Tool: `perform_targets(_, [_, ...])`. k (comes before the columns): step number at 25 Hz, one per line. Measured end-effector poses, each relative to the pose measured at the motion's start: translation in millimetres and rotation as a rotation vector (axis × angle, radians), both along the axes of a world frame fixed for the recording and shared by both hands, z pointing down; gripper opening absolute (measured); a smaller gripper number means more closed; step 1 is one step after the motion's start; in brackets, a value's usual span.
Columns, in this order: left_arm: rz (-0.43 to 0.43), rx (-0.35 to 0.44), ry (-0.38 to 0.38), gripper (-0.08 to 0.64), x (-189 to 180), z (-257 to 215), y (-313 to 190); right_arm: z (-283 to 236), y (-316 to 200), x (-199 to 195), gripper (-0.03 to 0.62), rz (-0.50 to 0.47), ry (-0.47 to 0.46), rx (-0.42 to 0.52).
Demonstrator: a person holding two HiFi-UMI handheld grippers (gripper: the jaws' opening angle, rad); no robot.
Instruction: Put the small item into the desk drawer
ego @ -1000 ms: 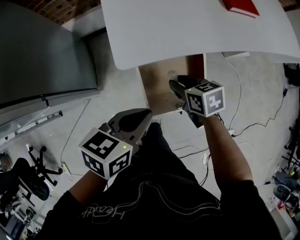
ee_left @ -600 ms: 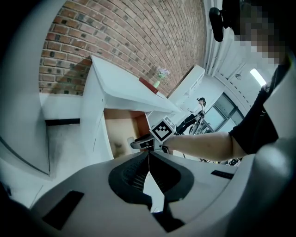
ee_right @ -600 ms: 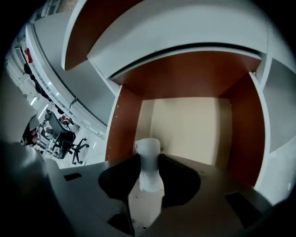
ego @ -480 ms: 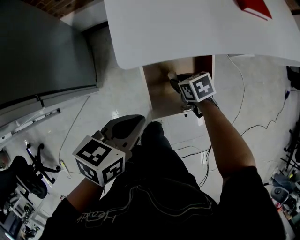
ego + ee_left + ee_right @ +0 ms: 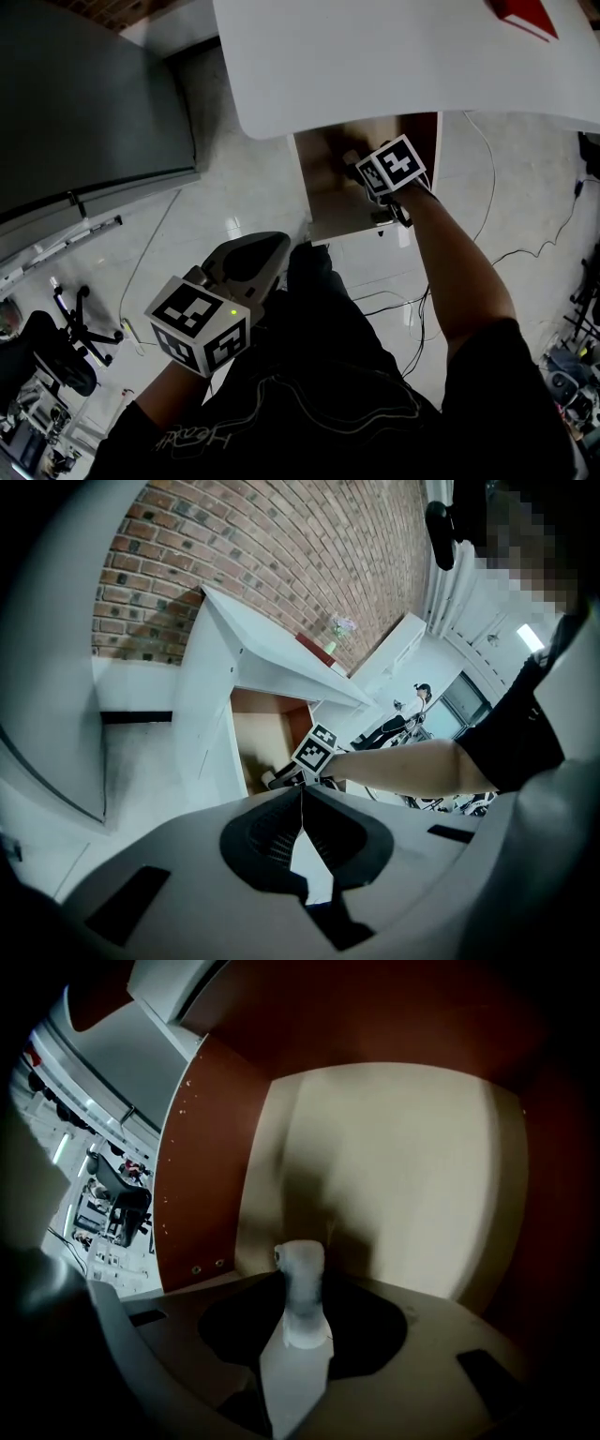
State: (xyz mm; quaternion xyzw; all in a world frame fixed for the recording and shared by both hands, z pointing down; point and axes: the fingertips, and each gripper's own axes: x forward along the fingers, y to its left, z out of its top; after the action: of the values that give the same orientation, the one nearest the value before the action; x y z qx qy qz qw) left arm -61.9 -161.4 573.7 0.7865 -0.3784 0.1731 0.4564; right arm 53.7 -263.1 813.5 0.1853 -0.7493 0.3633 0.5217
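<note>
Right gripper [image 5: 354, 167]: inside the open drawer [image 5: 323, 202], at about 12 o'clock from our torso in the head view, marker cube up.
Right fingers: clamped on the small item [image 5: 302, 1283]. It is a pale whitish piece standing up between the pads (we can't make out more than that).
Small item location: in the right gripper's grasp, above the drawer's light wooden floor, with red-brown drawer walls around it. We can't tell whether it touches the floor.
Left gripper [image 5: 302, 799]: at 8 o'clock in the head view, down by our leg, well apart from the drawer.
Left fingers: pressed together, holding nothing.
Desk [image 5: 375, 56]: white top, with the drawer directly under its near edge.
Red book [image 5: 525, 11]: on the desk at 1 o'clock.
Grey cabinet [image 5: 84, 94]: at 10 o'clock.
Cables [image 5: 525, 248]: on the floor at 3 o'clock.
</note>
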Motion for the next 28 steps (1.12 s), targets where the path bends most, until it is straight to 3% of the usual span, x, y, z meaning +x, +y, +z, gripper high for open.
perform_targets(6, [-0.010,-0.012,-0.004,0.023,-5.7,6.3,1.2,9.9,3.2,-0.9,0.145,-0.015,0.013,-0.036])
perform_targets(11, [-0.012,-0.005,0.001,0.023,-4.1,2.7,-2.1,5.2,6.9,-2.1,0.207,-0.039,-0.002,-0.064])
perform_targets(16, [0.007,-0.008,0.017,0.023,0.3,-3.8,0.2,-19.2,4.1,-0.1,0.217,-0.055,-0.024,-0.033])
perform_targets(23, [0.051,0.027,0.034,0.023,5.2,-34.7,11.1,-100.7,6.9,-0.9,0.221,0.007,-0.109,0.072])
perform_targets(28, [0.092,0.062,0.048,0.023,7.3,-72.4,28.7,-202.2,29.2,-9.3,0.219,0.133,-0.265,0.188])
